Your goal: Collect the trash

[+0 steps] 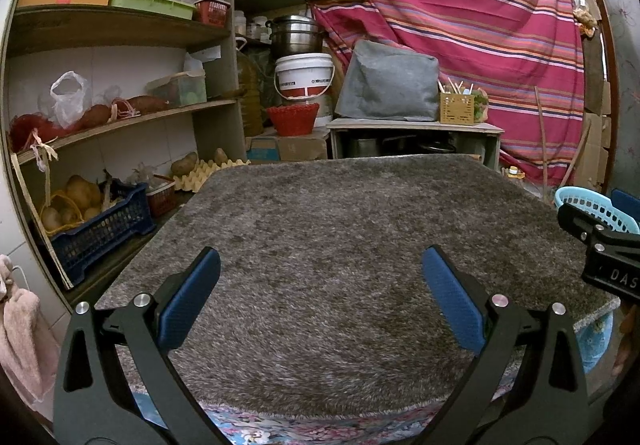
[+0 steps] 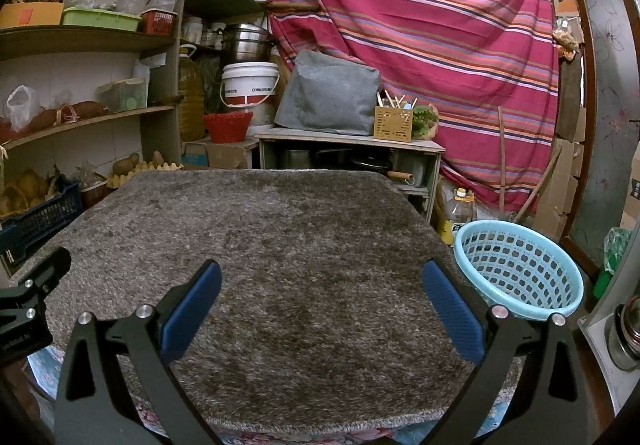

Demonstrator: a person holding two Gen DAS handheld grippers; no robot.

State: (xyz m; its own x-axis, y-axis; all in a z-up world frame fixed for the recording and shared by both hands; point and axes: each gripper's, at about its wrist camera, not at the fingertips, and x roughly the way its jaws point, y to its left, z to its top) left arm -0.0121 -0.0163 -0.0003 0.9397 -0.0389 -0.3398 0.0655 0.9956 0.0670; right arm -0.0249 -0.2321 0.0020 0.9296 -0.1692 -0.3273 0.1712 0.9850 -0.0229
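The left tool (image 1: 320,277) and right tool (image 2: 322,287) are both wide and hold nothing, above the fuzzy gray counter (image 2: 280,229). The blue basket (image 2: 520,269) sits at its right edge

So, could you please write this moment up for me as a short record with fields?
surface: grey shaggy rug over a table, no trash visible on it
left gripper: open, holding nothing, above the near edge of the rug
right gripper: open, holding nothing, above the near edge of the rug
bin: light blue perforated basket beside the rug's right edge; its visible inside looks empty
backdrop: striped red cloth, shelves on the left
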